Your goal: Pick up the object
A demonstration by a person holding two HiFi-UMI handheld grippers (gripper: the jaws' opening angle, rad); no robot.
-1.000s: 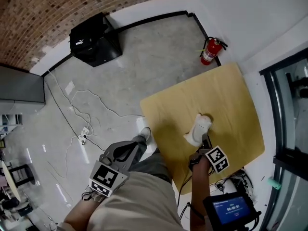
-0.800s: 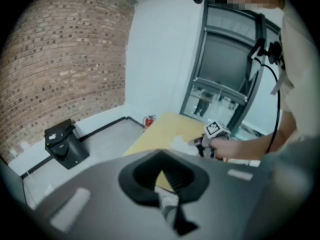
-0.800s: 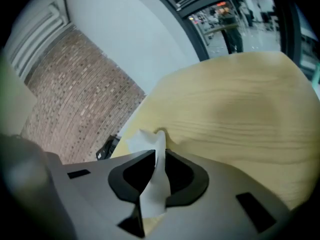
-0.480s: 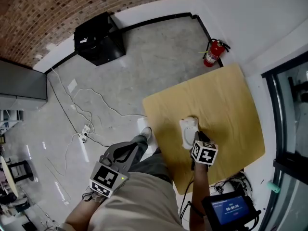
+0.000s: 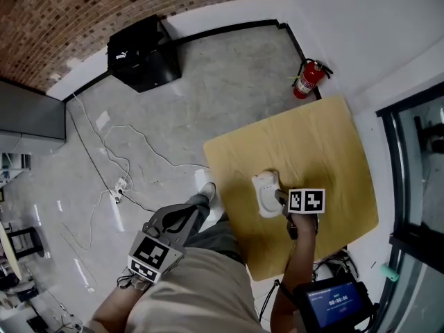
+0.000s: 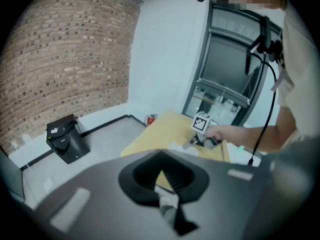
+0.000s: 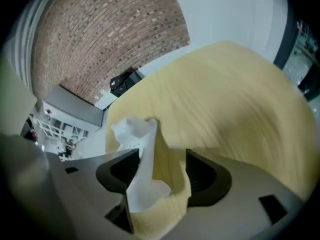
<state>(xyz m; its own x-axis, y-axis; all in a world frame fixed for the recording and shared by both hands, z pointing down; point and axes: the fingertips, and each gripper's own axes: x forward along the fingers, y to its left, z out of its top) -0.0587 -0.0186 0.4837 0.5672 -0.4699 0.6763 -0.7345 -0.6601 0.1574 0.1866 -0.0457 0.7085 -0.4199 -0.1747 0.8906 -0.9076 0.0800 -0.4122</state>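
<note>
Right tool point(image 5: 279, 198): its jaws are seen standing wide apart and have just been opening; nothing is clamped by them. It is held tilted steeply down over the table point(image 5: 326, 144), with its marker cube point(image 5: 306, 200) turned up.
White object point(image 5: 266, 193): it is found on the table, in the part nearest the person, just beside the right tool's tip. In the right gripper view the white object point(image 7: 142, 164) is seen between the open jaws of the right tool point(image 7: 160, 179), close against the jaw at that view's left and apart from the other jaw.
Left tool point(image 5: 196, 209): it is held off the table, above the floor point(image 5: 229, 82) by the person's leg. In the left gripper view the jaws of the left tool point(image 6: 166, 201) are seen closed together, with nothing between them.
Table: pale wood, bare apart from the white object.
Surroundings: a red fire extinguisher point(image 5: 307, 78) is stood at the white wall beyond the table; a black box point(image 5: 142, 54) is set near the brick wall point(image 5: 104, 5); thin cables point(image 5: 118, 165) are strewn over the floor.
</note>
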